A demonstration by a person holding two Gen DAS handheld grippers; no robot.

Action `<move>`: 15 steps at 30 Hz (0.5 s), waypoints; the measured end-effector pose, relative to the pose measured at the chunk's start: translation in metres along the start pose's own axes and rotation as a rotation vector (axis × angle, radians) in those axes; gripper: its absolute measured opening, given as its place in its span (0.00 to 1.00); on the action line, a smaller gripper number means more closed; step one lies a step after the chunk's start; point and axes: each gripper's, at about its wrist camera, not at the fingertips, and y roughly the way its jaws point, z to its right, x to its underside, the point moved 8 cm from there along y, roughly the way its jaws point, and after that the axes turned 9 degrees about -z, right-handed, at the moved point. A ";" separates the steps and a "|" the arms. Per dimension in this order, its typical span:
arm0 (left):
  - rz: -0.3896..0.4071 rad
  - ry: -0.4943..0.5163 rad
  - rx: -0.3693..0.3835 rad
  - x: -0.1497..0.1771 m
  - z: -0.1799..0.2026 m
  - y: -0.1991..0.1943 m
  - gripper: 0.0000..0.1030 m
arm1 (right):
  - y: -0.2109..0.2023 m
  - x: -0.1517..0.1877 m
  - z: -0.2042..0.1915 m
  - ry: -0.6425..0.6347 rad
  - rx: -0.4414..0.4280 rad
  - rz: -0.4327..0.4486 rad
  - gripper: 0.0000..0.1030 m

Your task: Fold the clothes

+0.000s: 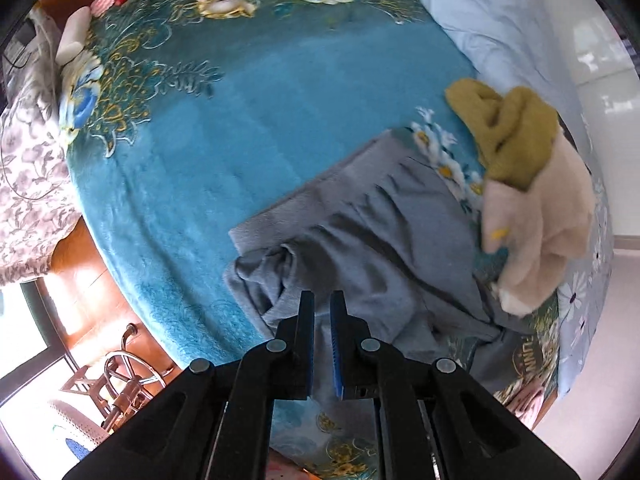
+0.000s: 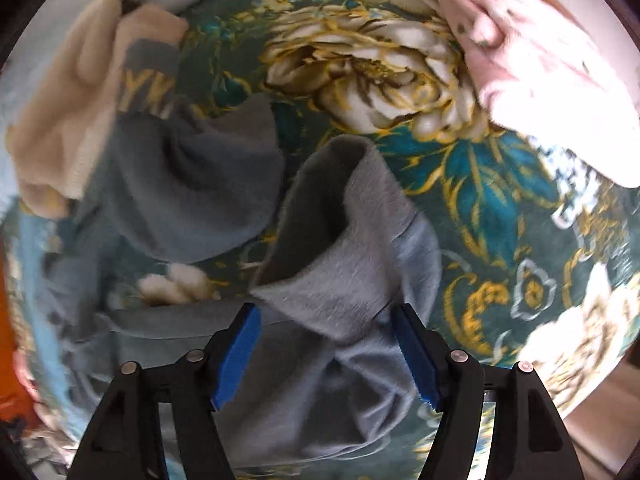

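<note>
Right wrist view shows the right gripper (image 2: pixel 326 326) spread wide around a raised fold of the grey garment (image 2: pixel 344 248) at frame centre, nearer than the left gripper (image 1: pixel 322 308), nearly closed and empty above it.

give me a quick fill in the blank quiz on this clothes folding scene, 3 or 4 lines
1. The garment under both grippers is ____ in colour.
2. In the right wrist view, the right gripper stands ____ around a fold of the grey garment.
3. In the left wrist view, the olive-green cloth lies partly on a ____ coloured garment.
4. The blanket under the clothes has a ____ pattern.

Missing words: grey; open; cream; floral
</note>
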 end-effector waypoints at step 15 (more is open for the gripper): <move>-0.021 -0.053 0.010 0.006 0.014 0.001 0.06 | -0.025 0.037 0.241 0.523 -0.065 -0.044 0.06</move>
